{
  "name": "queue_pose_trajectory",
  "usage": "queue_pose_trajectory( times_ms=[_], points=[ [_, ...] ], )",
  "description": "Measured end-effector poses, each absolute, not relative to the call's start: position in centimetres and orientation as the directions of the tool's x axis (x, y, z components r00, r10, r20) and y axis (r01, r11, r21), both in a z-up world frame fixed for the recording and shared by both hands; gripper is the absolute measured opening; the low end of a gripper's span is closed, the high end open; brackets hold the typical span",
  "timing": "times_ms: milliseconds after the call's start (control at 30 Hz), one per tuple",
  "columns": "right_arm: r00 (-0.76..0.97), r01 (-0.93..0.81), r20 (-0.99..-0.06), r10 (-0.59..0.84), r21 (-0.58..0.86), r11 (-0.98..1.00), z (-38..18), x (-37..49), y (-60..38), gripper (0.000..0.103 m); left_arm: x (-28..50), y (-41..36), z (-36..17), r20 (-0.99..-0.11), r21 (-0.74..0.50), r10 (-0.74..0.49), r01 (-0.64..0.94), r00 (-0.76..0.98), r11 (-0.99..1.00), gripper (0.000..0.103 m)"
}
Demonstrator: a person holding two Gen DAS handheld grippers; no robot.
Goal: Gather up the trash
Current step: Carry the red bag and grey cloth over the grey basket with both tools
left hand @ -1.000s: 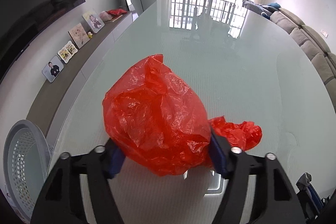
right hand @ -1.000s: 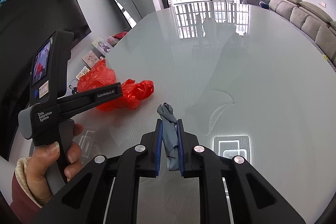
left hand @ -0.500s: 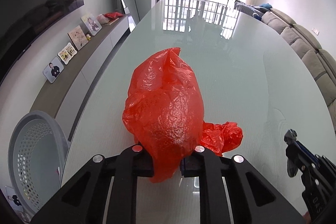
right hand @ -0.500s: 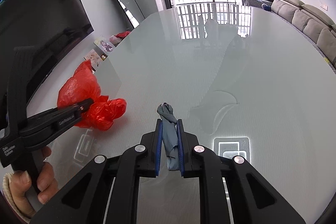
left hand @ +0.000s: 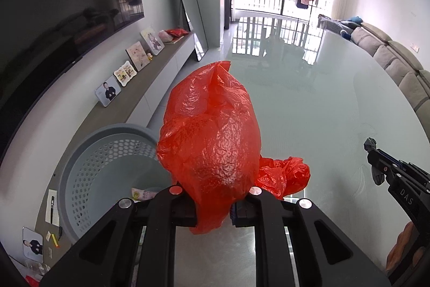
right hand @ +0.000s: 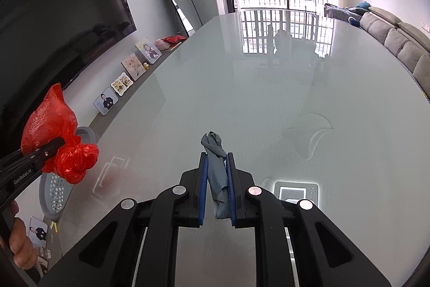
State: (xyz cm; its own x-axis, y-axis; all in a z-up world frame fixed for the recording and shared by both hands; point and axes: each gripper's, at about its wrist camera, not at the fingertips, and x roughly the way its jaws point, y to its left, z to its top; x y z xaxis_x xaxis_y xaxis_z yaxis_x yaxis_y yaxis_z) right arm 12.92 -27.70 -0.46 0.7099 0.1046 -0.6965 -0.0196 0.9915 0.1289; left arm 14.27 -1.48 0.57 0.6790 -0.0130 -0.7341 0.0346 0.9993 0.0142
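My left gripper (left hand: 215, 209) is shut on a crumpled red plastic bag (left hand: 212, 141) and holds it in the air at the table's left edge. The bag also shows in the right wrist view (right hand: 53, 133), pinched by the left gripper (right hand: 57, 145). A grey perforated basket (left hand: 107, 171) stands on the floor below and left of the bag. My right gripper (right hand: 217, 179) is shut on a grey-blue scrap of cloth (right hand: 216, 166) above the glass table (right hand: 295, 98). It also appears at the right of the left wrist view (left hand: 376, 163).
A low sideboard with several photo frames (left hand: 126, 71) runs along the left wall under a dark TV (right hand: 53, 18). A mirror (left hand: 188, 12) leans at the far end. A grey sofa (left hand: 397, 63) lines the right side. The basket holds a small wrapper (left hand: 142, 194).
My left gripper has closed on the red bag, lifted it off the table and carried it left, over the basket's edge. My right gripper has kept still with the cloth.
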Motion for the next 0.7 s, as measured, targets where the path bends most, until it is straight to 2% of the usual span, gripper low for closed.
queue_pose_trajectory(
  times_ms=[167, 700],
  points=[
    [0.699, -0.058, -0.696, 0.165, 0.176, 0.983, -0.2, 12.4, -24.1, 0.013, 12.1, 2.4, 0.7, -0.726, 0.014, 0.013, -0.004, 0.688, 1.0, 0.016],
    [0.651, -0.293, -0.699, 0.295, 0.127, 0.948, -0.5, 14.5, -7.3, 0.013, 9.7, 14.4, -1.6, -0.737, 0.024, 0.116, -0.145, 0.665, 0.989, 0.016]
  ],
)
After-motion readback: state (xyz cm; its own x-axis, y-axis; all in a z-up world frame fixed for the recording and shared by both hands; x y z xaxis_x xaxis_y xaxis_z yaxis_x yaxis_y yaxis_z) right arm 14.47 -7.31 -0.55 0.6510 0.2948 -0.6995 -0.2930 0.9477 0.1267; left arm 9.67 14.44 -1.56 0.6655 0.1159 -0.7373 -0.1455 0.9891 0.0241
